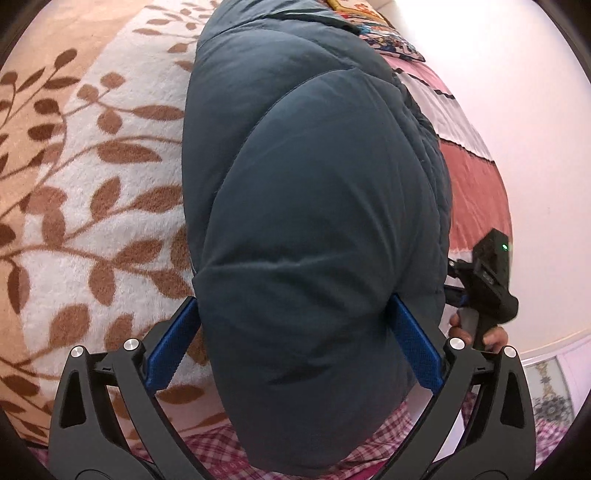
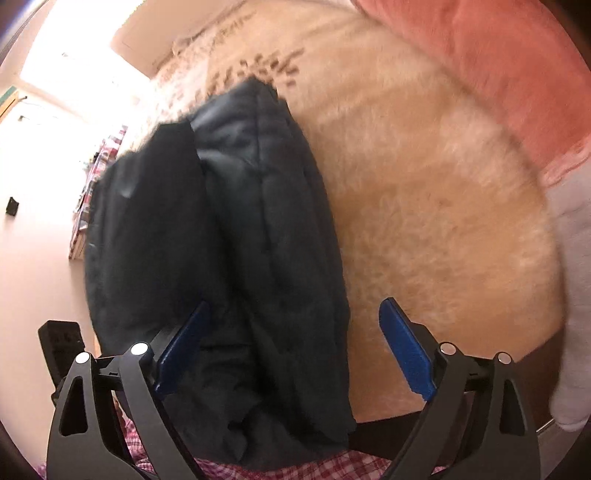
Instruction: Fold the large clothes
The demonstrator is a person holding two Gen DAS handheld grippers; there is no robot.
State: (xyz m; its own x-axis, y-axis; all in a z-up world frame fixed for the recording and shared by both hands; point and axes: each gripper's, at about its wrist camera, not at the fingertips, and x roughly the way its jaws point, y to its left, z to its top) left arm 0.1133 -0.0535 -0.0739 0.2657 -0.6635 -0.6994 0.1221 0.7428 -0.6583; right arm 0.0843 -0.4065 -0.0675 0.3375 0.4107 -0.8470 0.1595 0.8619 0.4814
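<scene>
A dark blue puffy jacket (image 1: 314, 192) lies folded into a long thick bundle on a bed. My left gripper (image 1: 291, 299) stands wide open over its near end. The padding bulges between the blue pads (image 1: 173, 343) and brushes both, but they do not squeeze it. In the right wrist view, which is blurred, the same jacket (image 2: 229, 240) runs away from me. My right gripper (image 2: 295, 302) is open: the bundle leans on the left pad (image 2: 181, 347) and the right pad (image 2: 406, 350) stands apart over the blanket. A hand holds the right gripper (image 1: 491, 291) beside the jacket.
The jacket rests on a fluffy cream and tan blanket with brown leaves (image 1: 92, 206). A pink and red striped cover (image 1: 476, 184) and a patterned pillow (image 1: 388, 33) lie beyond it by the wall. Red checked cloth (image 2: 295, 469) shows at the bed's near edge.
</scene>
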